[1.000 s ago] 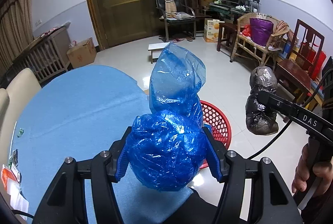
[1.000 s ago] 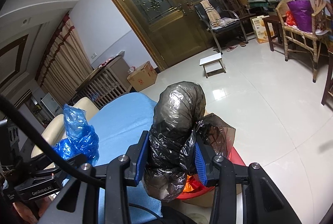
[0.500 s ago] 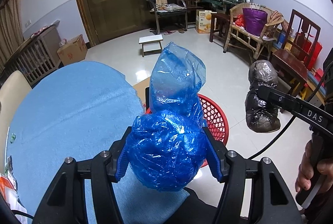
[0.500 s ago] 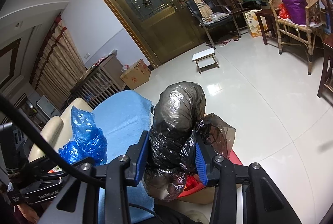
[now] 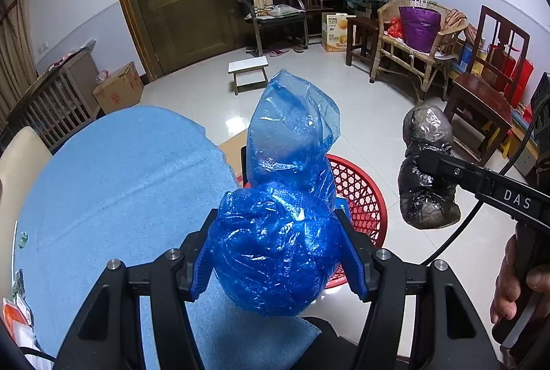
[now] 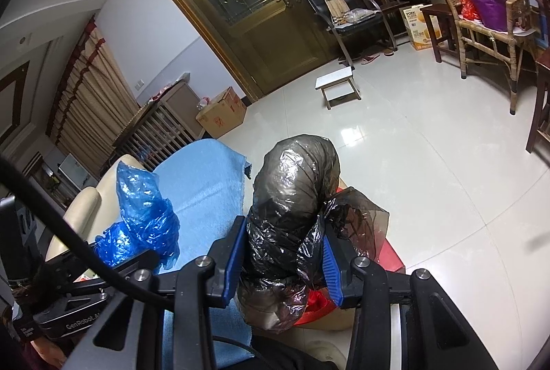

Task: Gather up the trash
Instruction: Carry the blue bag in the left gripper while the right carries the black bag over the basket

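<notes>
1. Blue trash bag point(image 5: 275, 243), bunched and knotted, is riding clamped between the left gripper point(image 5: 276, 253) fingers, over the edge of the blue-clothed table point(image 5: 113, 184).
2. Black trash bag point(image 6: 288, 232) is sitting pinched in the right gripper point(image 6: 283, 258), its jaws pressing both flanks.
3. Red mesh basket point(image 5: 361, 194) is waiting on the floor below; both bundles are best brought squarely over its mouth before either grip is loosened.

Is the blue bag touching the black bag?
Apart. The left wrist view shows bare floor between the blue bag and the black bag.
</notes>
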Tool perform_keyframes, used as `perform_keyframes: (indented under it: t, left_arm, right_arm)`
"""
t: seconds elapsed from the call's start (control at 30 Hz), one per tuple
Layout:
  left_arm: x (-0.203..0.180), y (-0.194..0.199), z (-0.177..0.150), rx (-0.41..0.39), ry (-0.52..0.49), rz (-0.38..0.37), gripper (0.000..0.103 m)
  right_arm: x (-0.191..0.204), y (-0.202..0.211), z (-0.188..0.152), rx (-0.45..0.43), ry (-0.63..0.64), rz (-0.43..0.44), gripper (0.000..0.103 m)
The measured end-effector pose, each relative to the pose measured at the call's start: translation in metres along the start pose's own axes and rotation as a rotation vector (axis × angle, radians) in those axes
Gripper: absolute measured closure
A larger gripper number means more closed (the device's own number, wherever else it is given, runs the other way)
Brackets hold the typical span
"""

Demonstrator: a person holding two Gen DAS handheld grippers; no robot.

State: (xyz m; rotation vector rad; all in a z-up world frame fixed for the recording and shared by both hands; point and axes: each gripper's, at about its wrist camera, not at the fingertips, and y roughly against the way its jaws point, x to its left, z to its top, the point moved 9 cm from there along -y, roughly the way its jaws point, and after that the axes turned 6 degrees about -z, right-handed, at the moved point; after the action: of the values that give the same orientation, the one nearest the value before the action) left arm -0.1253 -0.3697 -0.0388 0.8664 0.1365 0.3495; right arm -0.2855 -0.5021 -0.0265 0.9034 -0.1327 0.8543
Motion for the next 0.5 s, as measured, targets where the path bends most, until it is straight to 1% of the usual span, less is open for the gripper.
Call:
perform_keyframes:
  t: [0.5]
  left_arm:
    - [0.003,-0.033,0.004,0.043,-0.002,-0.022,0.038]
  right_arm:
    - [-0.006,-0.031,-0.002,0.05,-0.003,-0.015,0.059]
